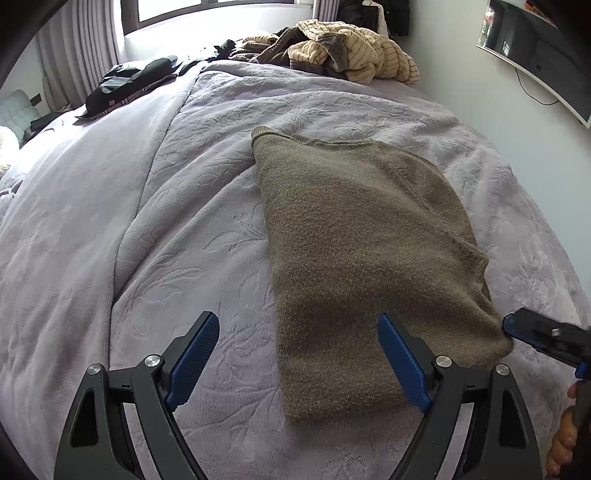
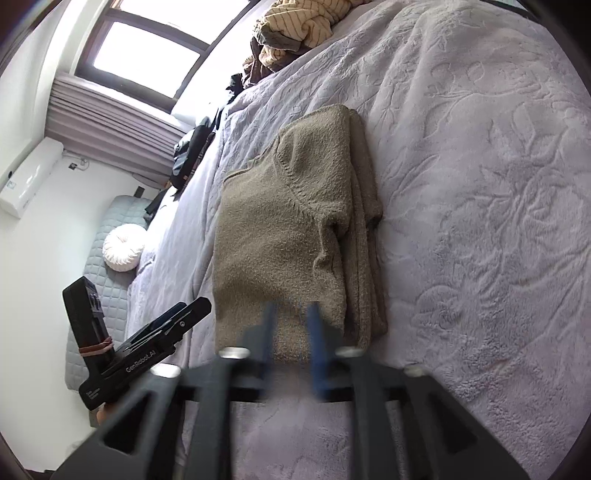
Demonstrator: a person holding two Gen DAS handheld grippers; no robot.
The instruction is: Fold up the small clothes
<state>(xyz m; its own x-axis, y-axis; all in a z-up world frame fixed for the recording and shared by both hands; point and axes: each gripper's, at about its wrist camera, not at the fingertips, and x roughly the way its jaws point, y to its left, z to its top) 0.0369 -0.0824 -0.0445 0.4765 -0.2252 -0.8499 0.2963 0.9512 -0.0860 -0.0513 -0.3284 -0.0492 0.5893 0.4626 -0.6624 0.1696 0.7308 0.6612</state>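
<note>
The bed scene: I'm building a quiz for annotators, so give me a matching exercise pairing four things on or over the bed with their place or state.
Column one:
1. brown sweater
2. striped cream clothes
3. left claw
4. black garment

Column two:
A. heaped at the bed's far end
B. folded flat in the middle of the blanket
C. lying on the bed's far left side near the window
D. wide open, over the sweater's near edge

Pairs: 1-B, 2-A, 3-D, 4-C
</note>
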